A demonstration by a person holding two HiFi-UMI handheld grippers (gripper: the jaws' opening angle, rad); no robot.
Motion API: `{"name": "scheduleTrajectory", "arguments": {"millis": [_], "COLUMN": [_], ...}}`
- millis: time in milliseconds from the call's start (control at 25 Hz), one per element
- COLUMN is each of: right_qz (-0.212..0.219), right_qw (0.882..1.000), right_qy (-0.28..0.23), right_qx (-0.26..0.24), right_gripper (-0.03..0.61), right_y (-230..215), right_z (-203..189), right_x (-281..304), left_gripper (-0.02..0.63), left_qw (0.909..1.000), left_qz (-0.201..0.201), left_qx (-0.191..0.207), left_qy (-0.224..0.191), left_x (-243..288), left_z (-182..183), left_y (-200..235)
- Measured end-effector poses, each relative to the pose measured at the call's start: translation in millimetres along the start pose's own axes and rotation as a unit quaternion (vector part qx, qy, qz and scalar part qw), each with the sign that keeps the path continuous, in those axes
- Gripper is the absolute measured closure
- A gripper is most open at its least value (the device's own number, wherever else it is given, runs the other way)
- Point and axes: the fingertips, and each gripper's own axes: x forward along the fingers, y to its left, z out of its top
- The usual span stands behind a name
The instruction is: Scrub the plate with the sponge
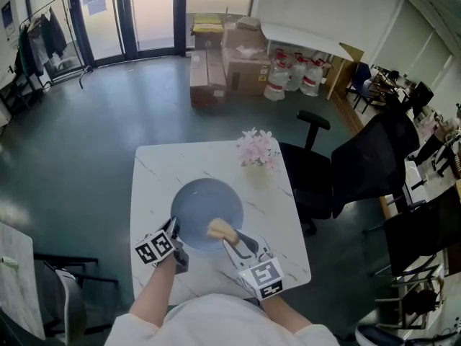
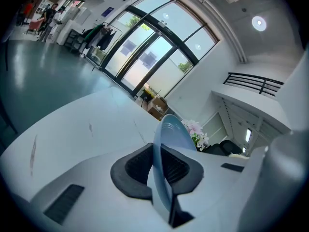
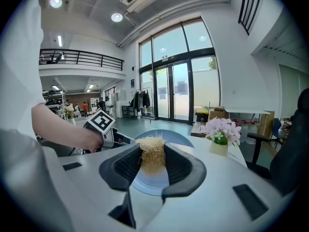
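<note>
A pale blue plate [image 1: 204,207] lies on the white marble table [image 1: 158,171]. My left gripper [image 1: 175,231] is shut on the plate's near-left rim; in the left gripper view the plate [image 2: 169,134] stands edge-on between the dark pads [image 2: 137,167]. My right gripper [image 1: 232,234] is shut on a straw-coloured fibrous sponge [image 1: 220,229], which rests on the plate's near-right part. In the right gripper view the sponge [image 3: 152,157] fills the gap between the pads over the plate [image 3: 164,135], with the left gripper [image 3: 107,137] at the far left.
A small pot of pink flowers [image 1: 257,149] stands at the table's far right corner. A black office chair [image 1: 360,164] is right of the table. Cardboard boxes [image 1: 223,67] and water jugs [image 1: 292,78] sit on the floor beyond.
</note>
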Motion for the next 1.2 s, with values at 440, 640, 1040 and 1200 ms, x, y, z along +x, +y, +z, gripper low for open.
{"name": "scheduleTrajectory", "arguments": {"millis": [440, 640, 1040, 1200], "right_qz": [-0.025, -0.036, -0.051, -0.056], "right_qw": [1.000, 0.999, 0.998, 0.998], "right_qy": [0.010, 0.014, 0.019, 0.019], "right_qx": [0.014, 0.020, 0.025, 0.028], "right_gripper": [0.436, 0.436, 0.436, 0.436], "right_y": [-12.8, -17.4, -20.6, -21.0], "right_z": [-6.2, -11.9, -17.1, -18.5], "right_x": [-15.6, -19.2, -24.4, -26.8], "left_gripper": [0.571, 0.571, 0.570, 0.571], "left_qw": [0.9990, 0.9982, 0.9961, 0.9948], "left_qz": [0.030, 0.039, 0.057, 0.068], "left_qx": [-0.011, -0.020, -0.026, -0.029], "left_qy": [0.031, 0.040, 0.062, 0.070], "left_x": [16.6, 22.6, 30.8, 33.9], "left_z": [-17.8, -25.3, -41.5, -46.6], "left_y": [17.7, 24.9, 36.9, 44.2]}}
